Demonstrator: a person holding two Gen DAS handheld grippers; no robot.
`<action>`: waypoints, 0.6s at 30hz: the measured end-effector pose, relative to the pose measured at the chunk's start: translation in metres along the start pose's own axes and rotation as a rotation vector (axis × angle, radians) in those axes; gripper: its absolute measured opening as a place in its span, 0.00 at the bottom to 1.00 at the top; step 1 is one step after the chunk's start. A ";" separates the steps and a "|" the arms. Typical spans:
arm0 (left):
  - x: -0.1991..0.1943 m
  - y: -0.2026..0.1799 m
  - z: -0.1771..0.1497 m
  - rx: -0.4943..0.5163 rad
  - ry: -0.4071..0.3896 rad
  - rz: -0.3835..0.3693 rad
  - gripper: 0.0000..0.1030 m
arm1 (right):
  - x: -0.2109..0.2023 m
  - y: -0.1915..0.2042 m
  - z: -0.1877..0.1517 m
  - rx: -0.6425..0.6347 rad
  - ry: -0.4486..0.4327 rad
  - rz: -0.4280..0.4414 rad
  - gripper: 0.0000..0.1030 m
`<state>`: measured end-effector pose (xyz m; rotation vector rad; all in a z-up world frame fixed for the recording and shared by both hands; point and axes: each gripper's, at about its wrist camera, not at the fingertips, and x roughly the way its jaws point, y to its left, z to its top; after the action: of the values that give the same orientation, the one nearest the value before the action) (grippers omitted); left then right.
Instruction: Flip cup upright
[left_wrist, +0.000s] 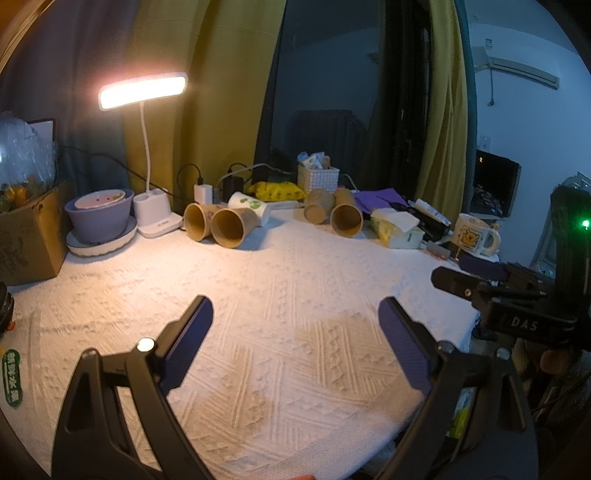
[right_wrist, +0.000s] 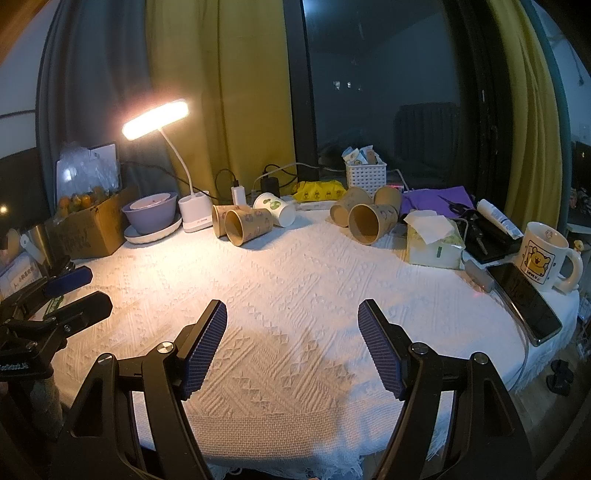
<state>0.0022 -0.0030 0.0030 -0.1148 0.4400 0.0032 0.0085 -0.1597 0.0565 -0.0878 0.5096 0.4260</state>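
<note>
At the far edge of the white cloth (right_wrist: 295, 280), tipped paper cups (right_wrist: 242, 229) lie well apart from the left gripper (left_wrist: 295, 314) and right gripper (right_wrist: 291, 325), jaws spread and empty; one cup is best approached low and pinched across its wall.

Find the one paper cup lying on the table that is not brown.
The white cup with green print, lying on its side behind the left pair of brown cups, near the lamp base. All other tipped cups are plain brown.

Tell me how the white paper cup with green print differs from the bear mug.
The white paper cup lies tipped on its side among brown cups; the bear mug stands upright at the table's right edge. The paper cup has no handle, while the mug has one. The cup's print is green, the mug's yellow. Both are mainly white.
</note>
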 end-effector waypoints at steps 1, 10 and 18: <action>0.002 -0.001 -0.001 -0.002 0.007 -0.002 0.89 | 0.001 0.000 0.000 -0.001 0.003 -0.001 0.74; 0.024 0.011 0.006 -0.011 0.064 -0.008 0.89 | 0.019 -0.001 0.000 -0.014 0.040 -0.006 0.74; 0.058 0.027 0.022 0.021 0.117 0.010 0.89 | 0.049 -0.013 0.009 -0.014 0.064 -0.010 0.74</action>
<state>0.0637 0.0247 -0.0048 -0.0928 0.5571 0.0016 0.0562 -0.1512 0.0397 -0.1174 0.5694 0.4184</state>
